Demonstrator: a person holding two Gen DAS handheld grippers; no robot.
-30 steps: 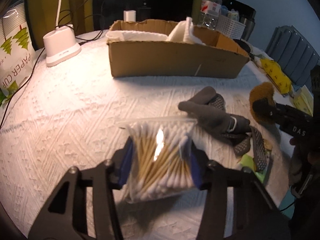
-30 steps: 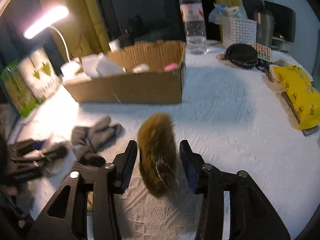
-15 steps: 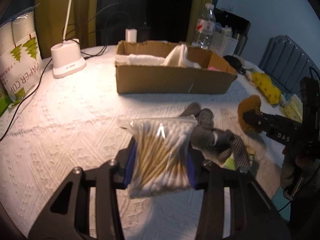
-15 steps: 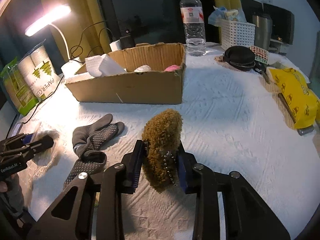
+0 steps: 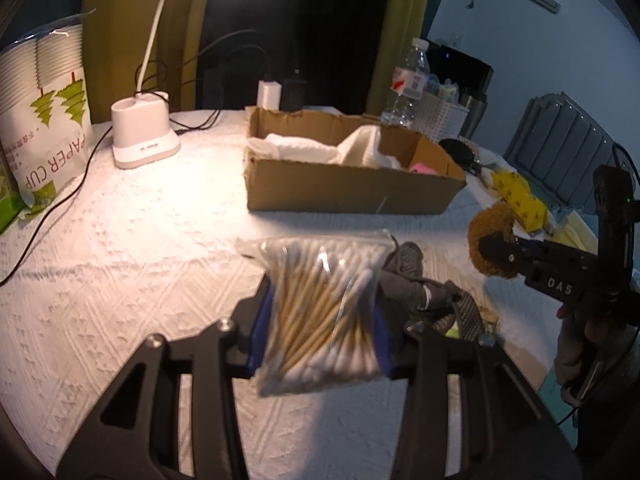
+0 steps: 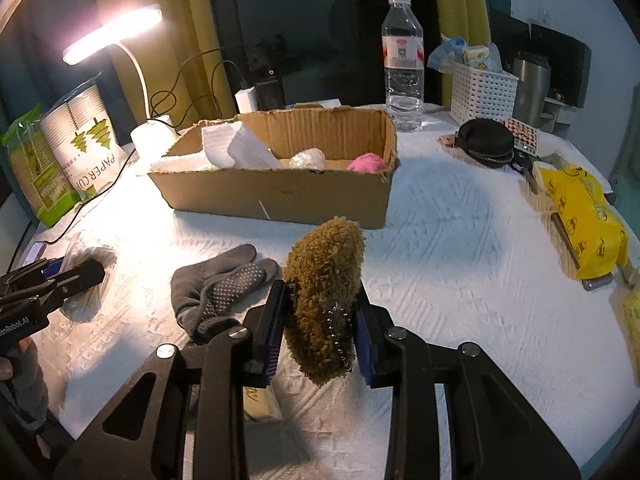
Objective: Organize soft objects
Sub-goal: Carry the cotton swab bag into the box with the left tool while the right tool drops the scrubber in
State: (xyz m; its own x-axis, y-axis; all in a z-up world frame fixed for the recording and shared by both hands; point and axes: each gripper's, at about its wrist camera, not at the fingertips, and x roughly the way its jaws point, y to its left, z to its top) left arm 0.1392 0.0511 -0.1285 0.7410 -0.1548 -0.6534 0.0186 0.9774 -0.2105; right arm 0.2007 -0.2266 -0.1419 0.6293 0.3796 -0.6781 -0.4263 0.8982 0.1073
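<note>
My left gripper is shut on a clear bag of cotton swabs, held above the white tablecloth. In the right wrist view my right gripper is shut on a brown fuzzy plush with a small bead chain, lifted off the cloth. The same plush shows at the right of the left wrist view. Grey dotted gloves lie on the cloth between the two grippers. Behind them stands an open cardboard box holding white cloth, a pale bundle and a pink item.
A lit desk lamp and a pack of paper cups stand at the left. A water bottle, white basket, black pouch and yellow bag sit at the right. Cables run over the cloth.
The right jaws closed onto the brown plush and lifted it. The left gripper rose with the swab bag, bringing the box and lamp more into view.
</note>
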